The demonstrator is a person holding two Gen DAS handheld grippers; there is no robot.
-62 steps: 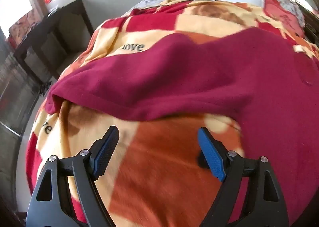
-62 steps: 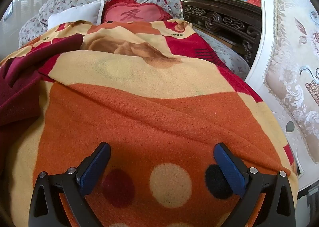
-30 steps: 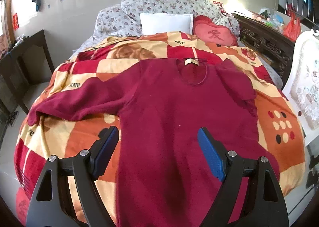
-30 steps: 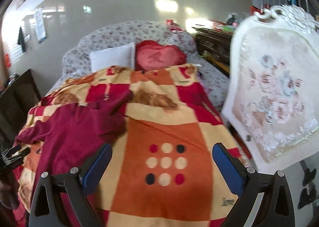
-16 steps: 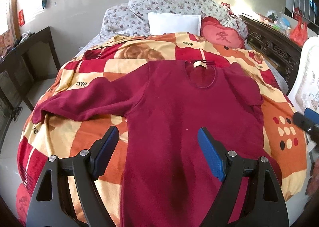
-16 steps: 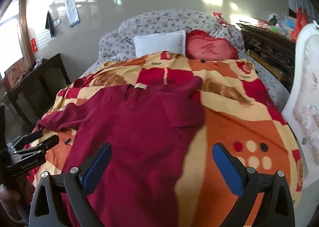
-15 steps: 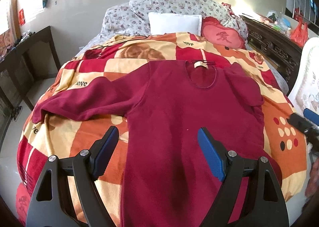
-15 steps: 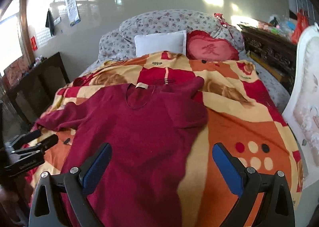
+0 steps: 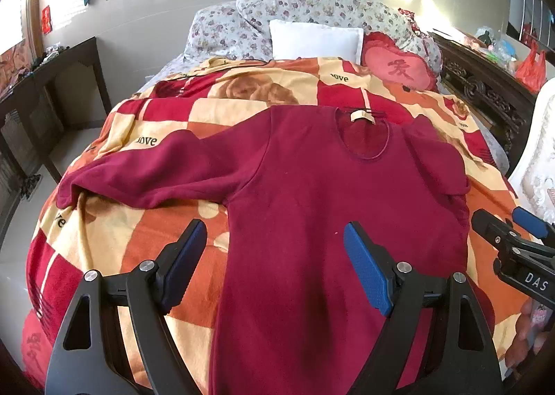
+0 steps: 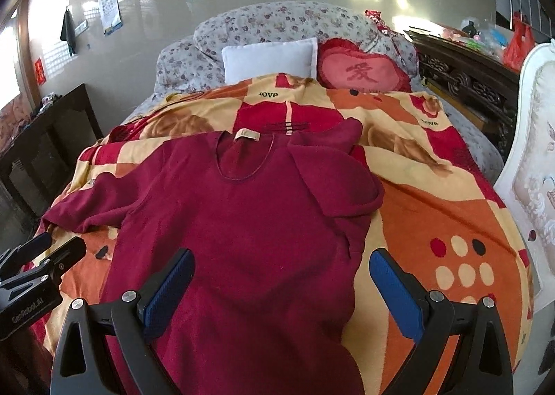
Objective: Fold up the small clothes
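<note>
A dark red long-sleeved sweater (image 9: 312, 194) (image 10: 242, 221) lies face up on the bed, neck and tan label toward the pillows. One sleeve (image 9: 145, 169) stretches out flat to the left; the other sleeve (image 10: 333, 173) is folded back over the body. My left gripper (image 9: 275, 263) hovers open above the sweater's lower left part, holding nothing. My right gripper (image 10: 281, 285) hovers open above its lower right part, also holding nothing. Each gripper shows at the edge of the other's view.
The bed carries an orange, red and cream patterned blanket (image 9: 114, 235) (image 10: 433, 214). White pillow (image 10: 270, 58), red heart cushion (image 10: 357, 72) and floral bedding lie at the head. A dark wooden table (image 9: 38, 89) stands left, a white padded chair (image 10: 534, 159) and carved dark furniture right.
Both grippers have pulled back and up from the blanket, so the whole sweater is now in view. In the last half second they barely move.
</note>
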